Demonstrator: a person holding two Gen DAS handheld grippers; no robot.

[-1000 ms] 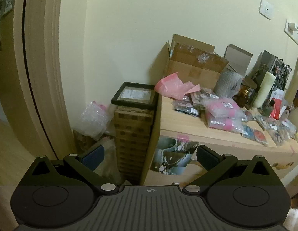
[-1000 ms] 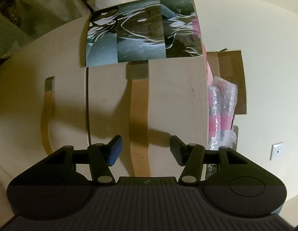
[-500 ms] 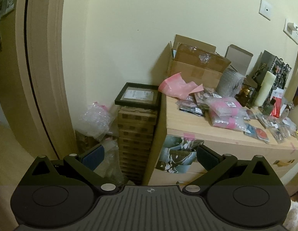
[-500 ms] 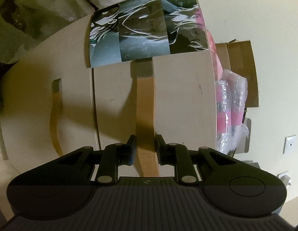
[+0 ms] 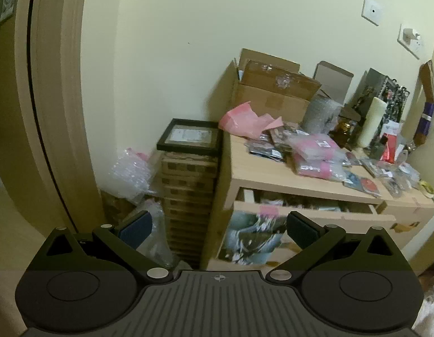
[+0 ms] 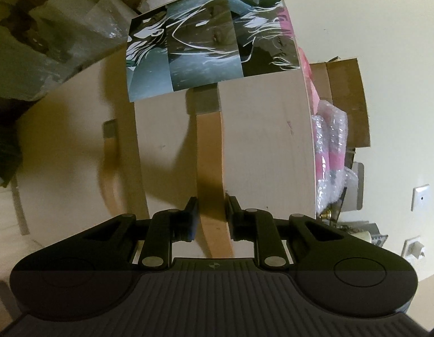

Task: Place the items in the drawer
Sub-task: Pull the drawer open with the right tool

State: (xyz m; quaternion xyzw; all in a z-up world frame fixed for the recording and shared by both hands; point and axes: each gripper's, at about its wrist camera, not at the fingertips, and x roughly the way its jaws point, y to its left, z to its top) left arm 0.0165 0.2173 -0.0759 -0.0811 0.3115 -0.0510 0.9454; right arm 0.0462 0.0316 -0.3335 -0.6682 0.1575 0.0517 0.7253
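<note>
Right gripper [image 6: 212, 219] clamps drawer handle [image 6: 210, 168] (camera rolled sideways).

L cam views dresser [image 5: 287, 179] from afar, R cam rolled, close at drawer front [image 6: 262, 146]; both share poster [image 6: 211, 47].

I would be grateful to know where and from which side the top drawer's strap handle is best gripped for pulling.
Grip the strap handle on its free middle span, coming straight at the drawer front. It is a flat band bowed off the wood, fixed only at its ends, so fingers fit on either edge. The right tool is already shut across it there; the left tool is open, holding nothing.
</note>
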